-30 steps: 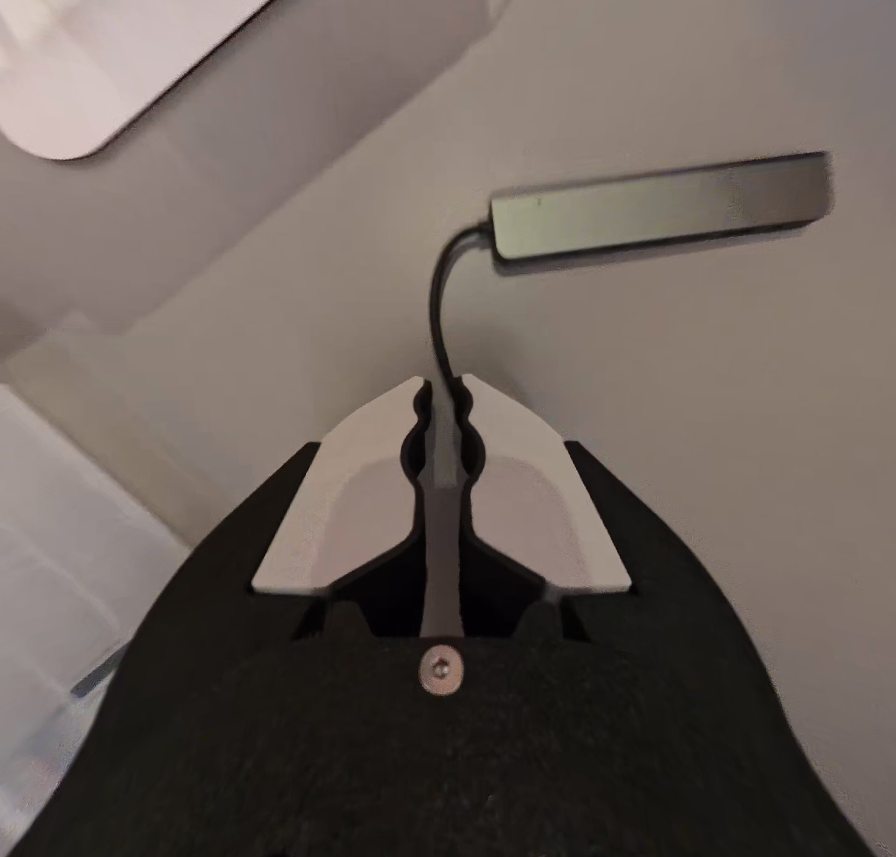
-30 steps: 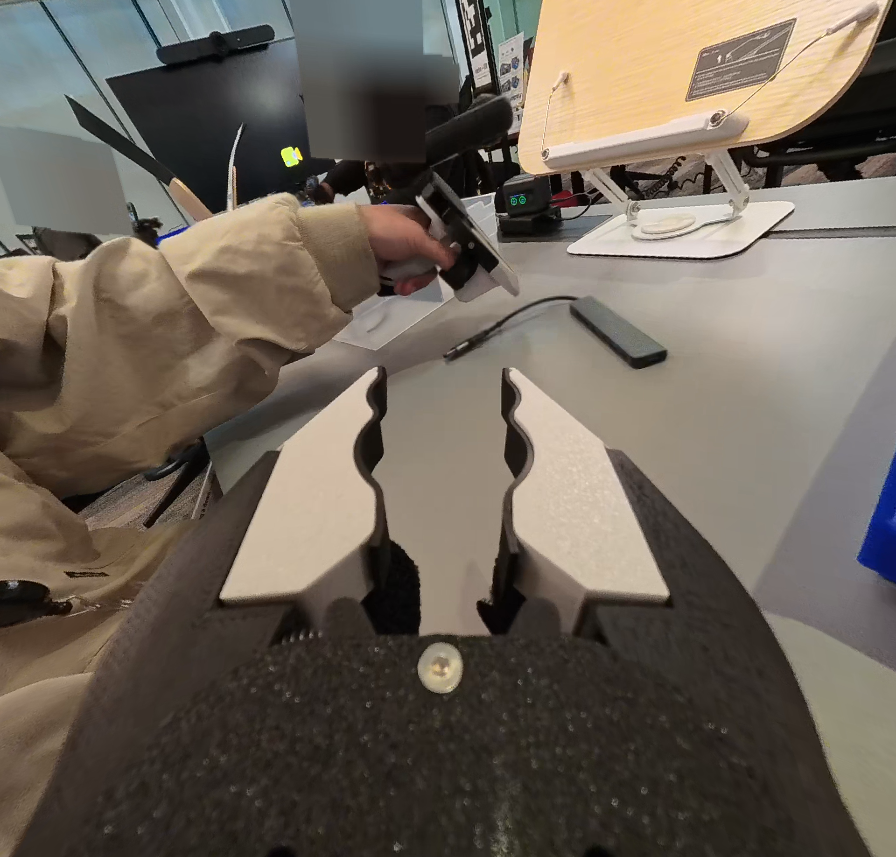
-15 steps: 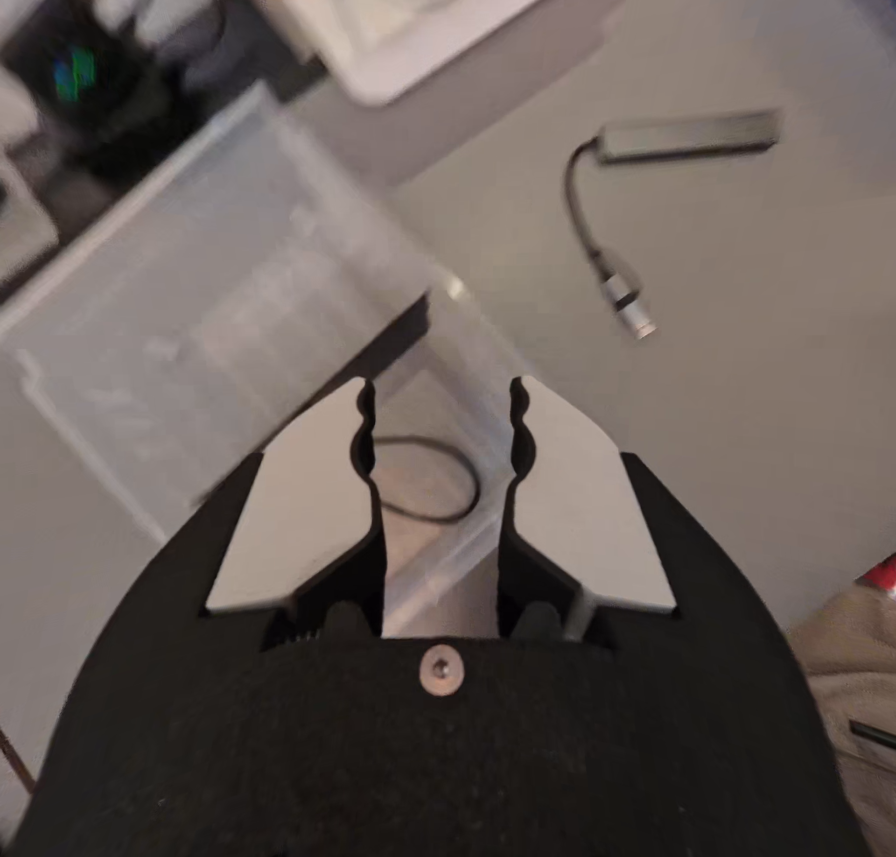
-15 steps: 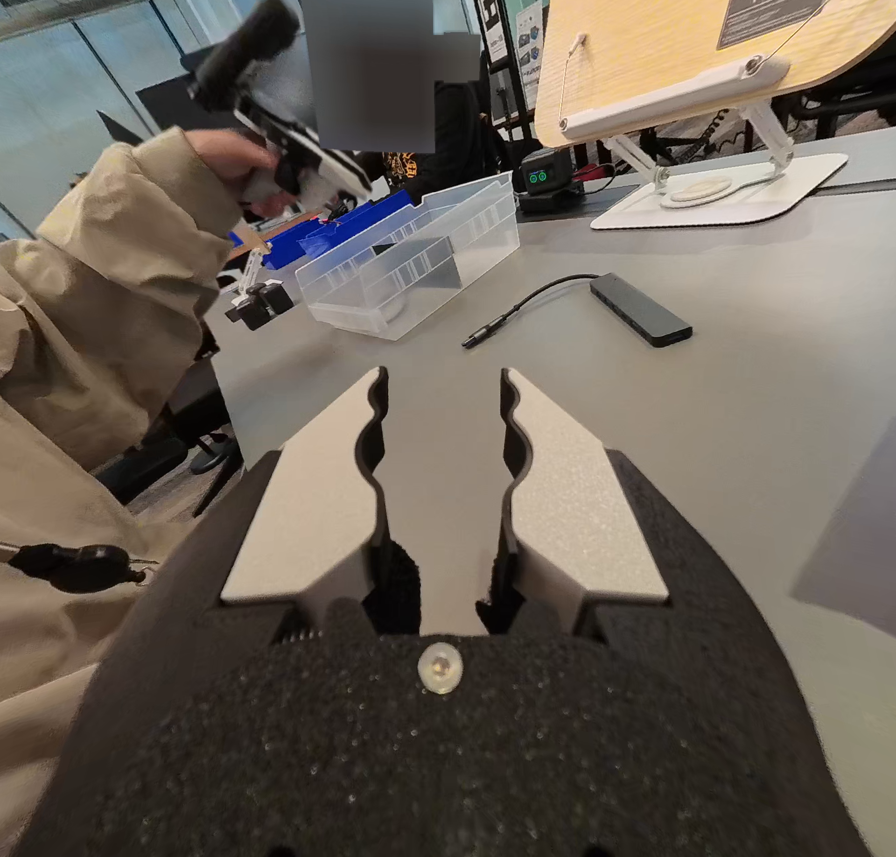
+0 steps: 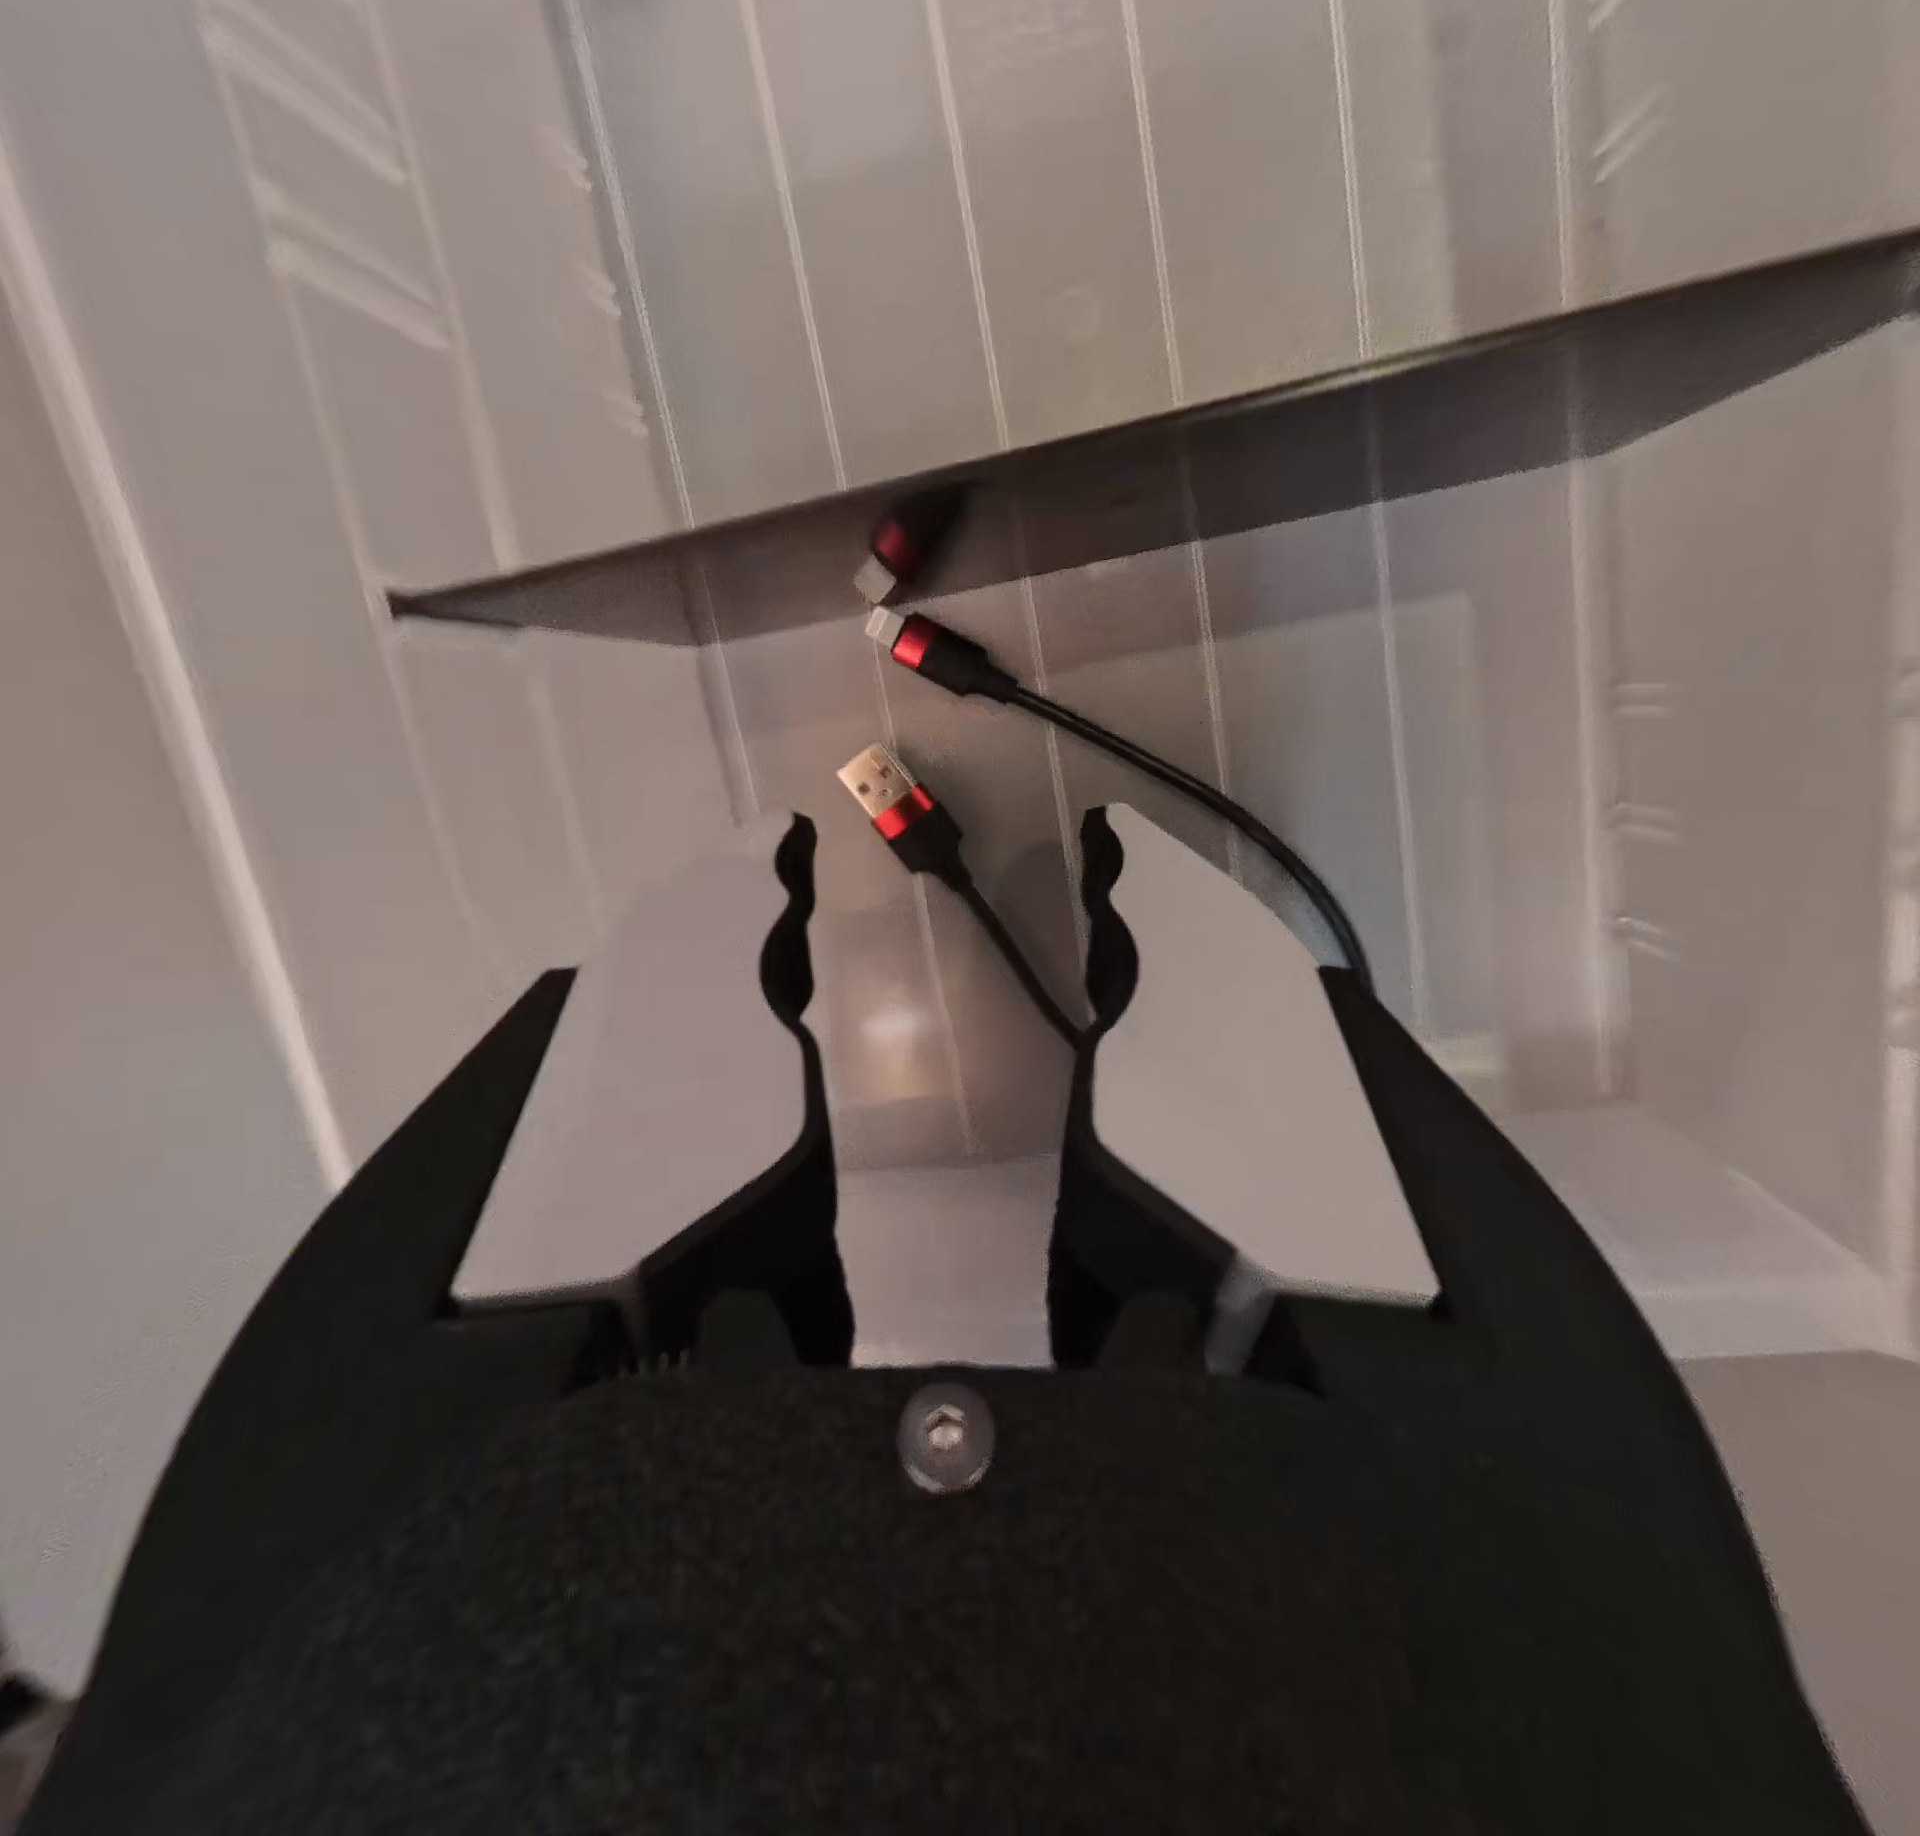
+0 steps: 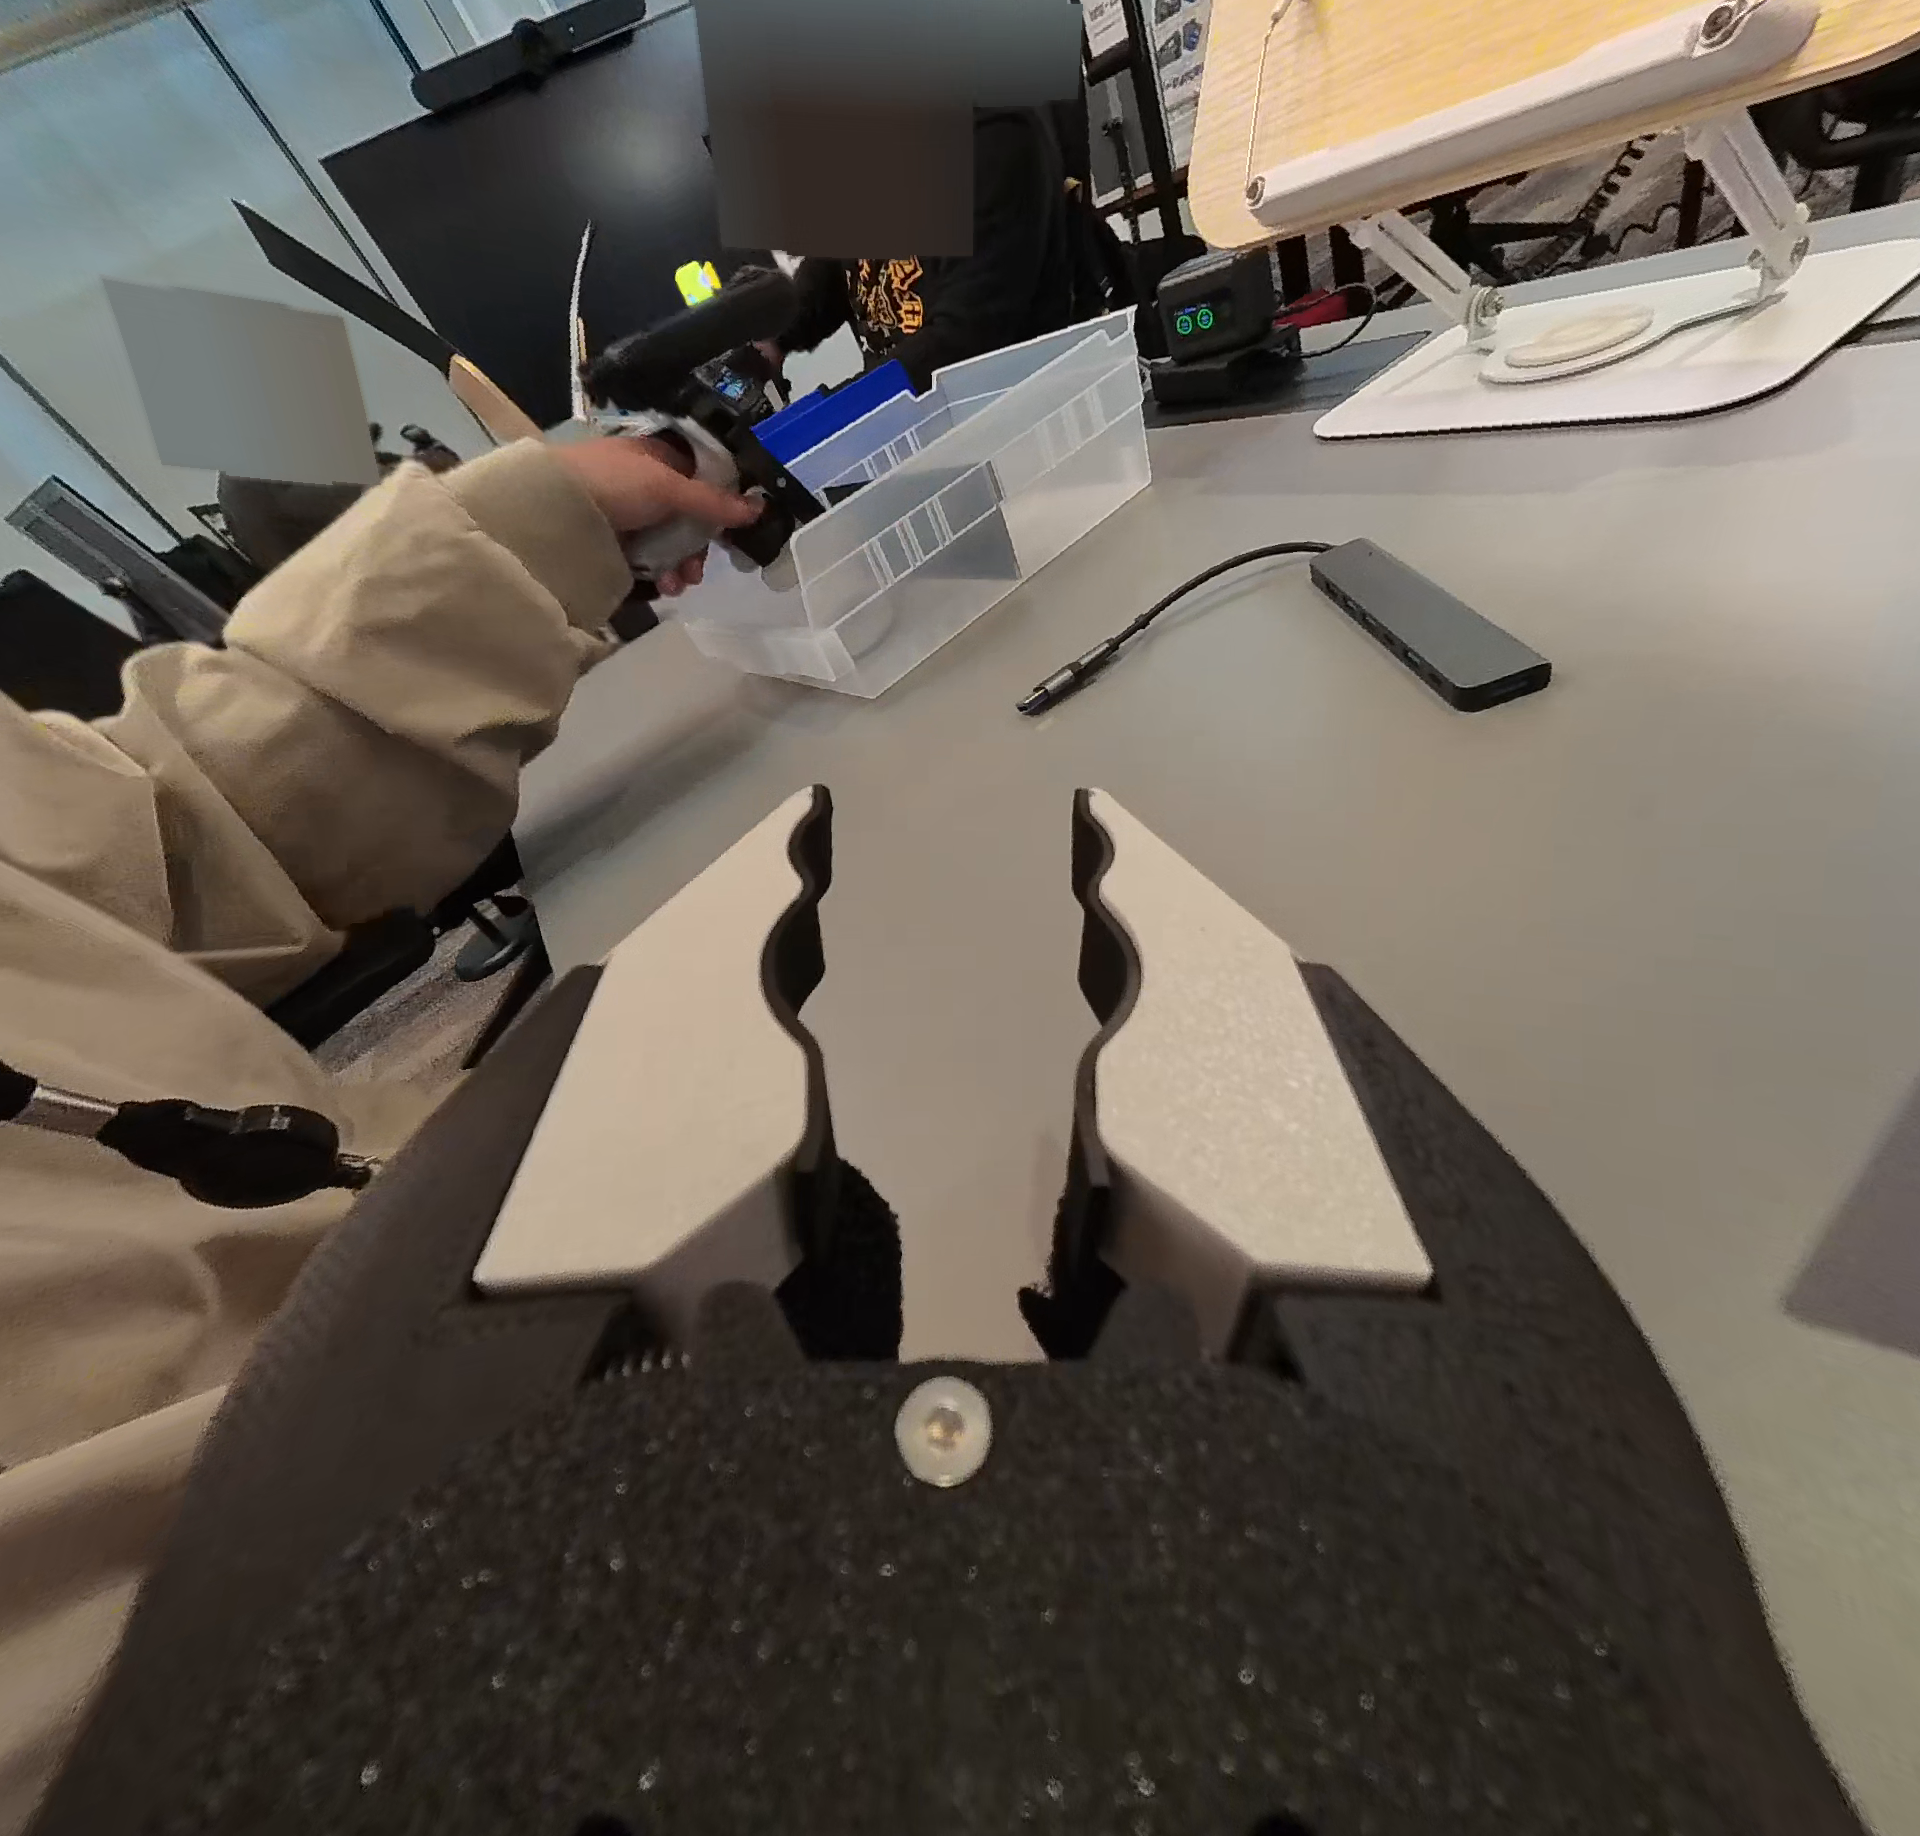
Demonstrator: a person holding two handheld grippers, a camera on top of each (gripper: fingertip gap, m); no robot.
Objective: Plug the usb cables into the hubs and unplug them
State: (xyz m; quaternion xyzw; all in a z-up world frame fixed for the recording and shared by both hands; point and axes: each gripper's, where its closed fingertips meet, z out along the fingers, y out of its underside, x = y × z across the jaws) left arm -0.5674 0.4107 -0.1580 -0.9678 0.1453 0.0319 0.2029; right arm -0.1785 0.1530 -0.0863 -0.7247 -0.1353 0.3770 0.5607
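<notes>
Your left gripper (image 5: 945, 830) hangs over the bin (image 6: 1039, 456), where a cable (image 5: 1174, 778) lies before a divider (image 5: 1351, 415). Right of the bin, the hub (image 6: 1429, 623) lies on the table (image 6: 1558, 903), ahead of your right gripper (image 6: 951, 810).

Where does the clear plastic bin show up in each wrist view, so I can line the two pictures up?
Left wrist view: the clear plastic bin fills nearly the whole frame, seen from above, with a red-tipped USB cable inside.
Right wrist view: upper centre on the grey table, left of the USB hub.
Shared landmark: the bin's dark divider.
</notes>
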